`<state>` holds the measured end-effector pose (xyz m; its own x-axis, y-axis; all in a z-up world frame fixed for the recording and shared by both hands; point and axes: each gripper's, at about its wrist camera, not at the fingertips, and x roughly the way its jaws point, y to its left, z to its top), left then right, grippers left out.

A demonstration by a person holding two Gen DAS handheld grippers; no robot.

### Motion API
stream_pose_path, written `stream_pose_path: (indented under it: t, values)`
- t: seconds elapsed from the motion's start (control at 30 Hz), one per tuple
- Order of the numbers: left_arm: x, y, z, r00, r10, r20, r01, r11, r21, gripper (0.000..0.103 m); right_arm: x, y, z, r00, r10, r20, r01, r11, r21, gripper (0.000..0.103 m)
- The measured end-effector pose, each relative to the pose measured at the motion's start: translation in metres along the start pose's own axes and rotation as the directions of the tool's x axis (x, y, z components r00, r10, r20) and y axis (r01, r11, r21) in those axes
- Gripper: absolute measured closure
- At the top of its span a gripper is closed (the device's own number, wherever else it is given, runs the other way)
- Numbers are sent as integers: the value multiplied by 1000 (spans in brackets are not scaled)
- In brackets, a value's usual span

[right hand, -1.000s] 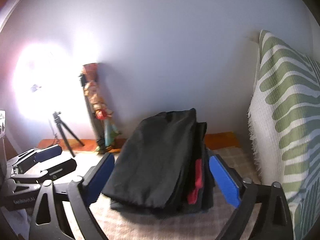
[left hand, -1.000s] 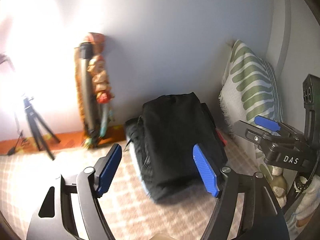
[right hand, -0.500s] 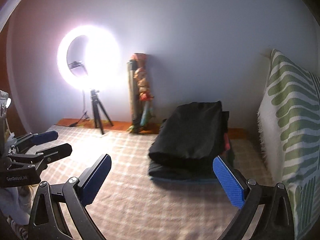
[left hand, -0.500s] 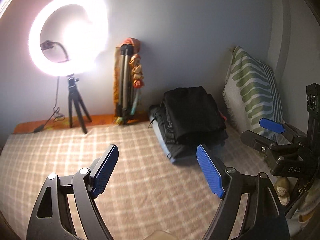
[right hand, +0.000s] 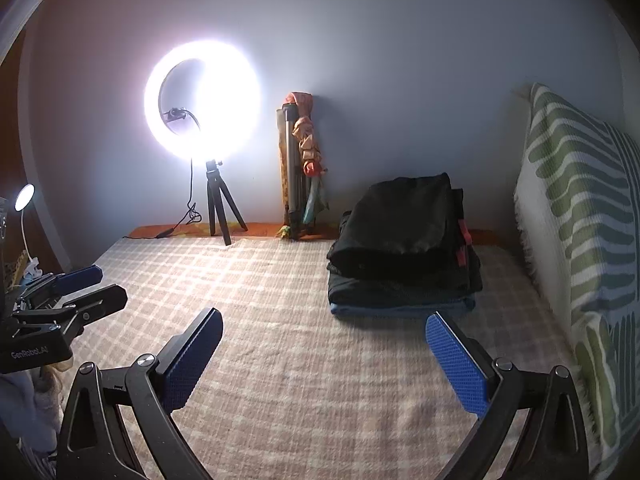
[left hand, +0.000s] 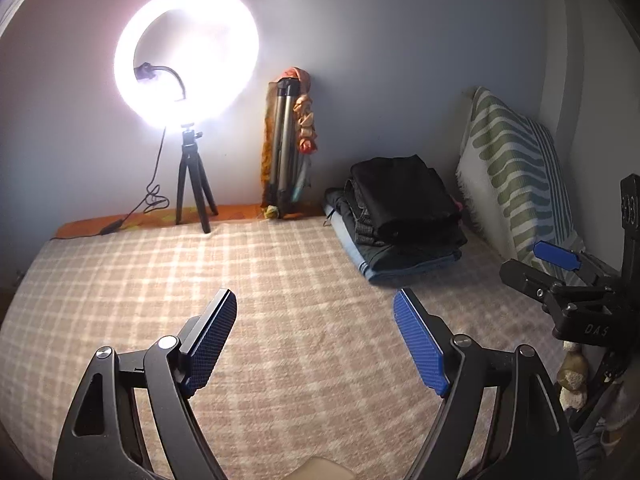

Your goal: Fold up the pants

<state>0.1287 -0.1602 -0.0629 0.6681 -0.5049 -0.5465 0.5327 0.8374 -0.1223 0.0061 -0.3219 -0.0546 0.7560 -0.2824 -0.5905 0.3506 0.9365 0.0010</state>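
Where the left view hides it, the right shows pants' (right hand: 404, 236) red trim.

The black pants (left hand: 404, 196) lie folded into a compact rectangle on top of a small stack of folded dark garments (left hand: 396, 240), whose bottom layer is blue. The stack sits on the checked bed cover, at its far end just beside the striped pillow.
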Motion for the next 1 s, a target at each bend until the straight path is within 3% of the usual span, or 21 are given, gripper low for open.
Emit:
stream_pose_path:
  t: [0.17, 0.63, 1.0]
  values:
    - [-4, 6, -10, 1000, -6, -8, 6, 1000, -26, 22, 2, 7, -13, 1000, -10, 5, 10, 1000, -13, 0]
    - [-5, 8, -30, 997, 64, -47, -64, 998, -3, 22, 1, 17, -30, 999, -15, 44, 17, 999, -32, 0]
    - [-13, 10, -31, 994, 111, -18, -110, 994, 14, 17, 4, 14, -32, 999, -11, 35, 12, 1000, -8, 0]
